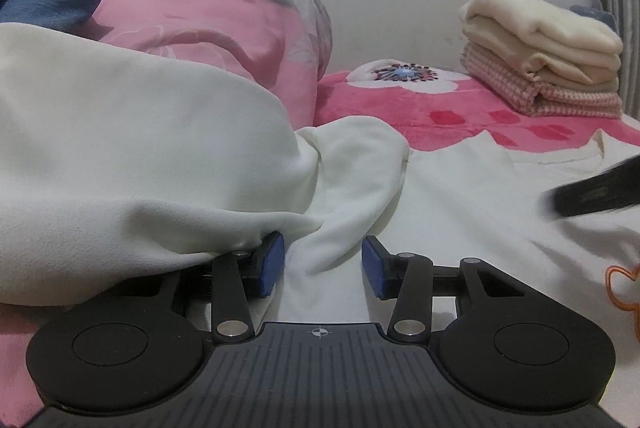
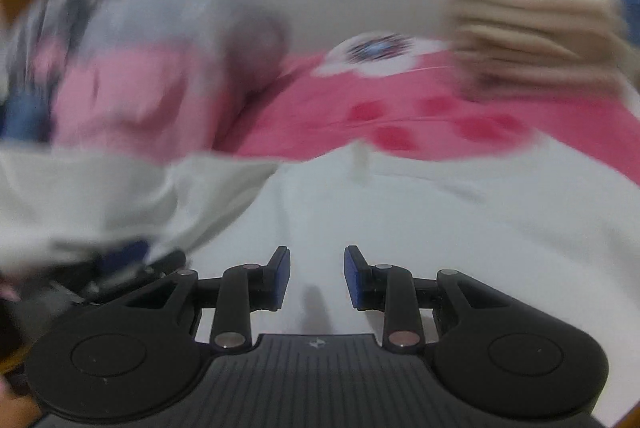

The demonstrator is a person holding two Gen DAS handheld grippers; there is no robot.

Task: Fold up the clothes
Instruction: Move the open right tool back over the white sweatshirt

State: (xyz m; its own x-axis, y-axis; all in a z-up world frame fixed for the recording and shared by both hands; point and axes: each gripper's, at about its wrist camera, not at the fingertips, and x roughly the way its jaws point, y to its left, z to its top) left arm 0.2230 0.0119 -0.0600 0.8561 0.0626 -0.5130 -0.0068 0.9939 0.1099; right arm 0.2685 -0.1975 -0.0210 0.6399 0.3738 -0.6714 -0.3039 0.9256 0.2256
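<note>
A white soft garment [image 1: 460, 195] lies spread on the pink flowered bed blanket [image 1: 400, 107]. Behind it on the right sits a stack of folded cream and checked clothes [image 1: 540, 55]; on the left a heaped pink-and-grey quilt [image 1: 208, 15] rises.

Motion blur smears the folded stack [image 2: 524, 23] and quilt [image 2: 140, 75] in the right wrist view.
</note>
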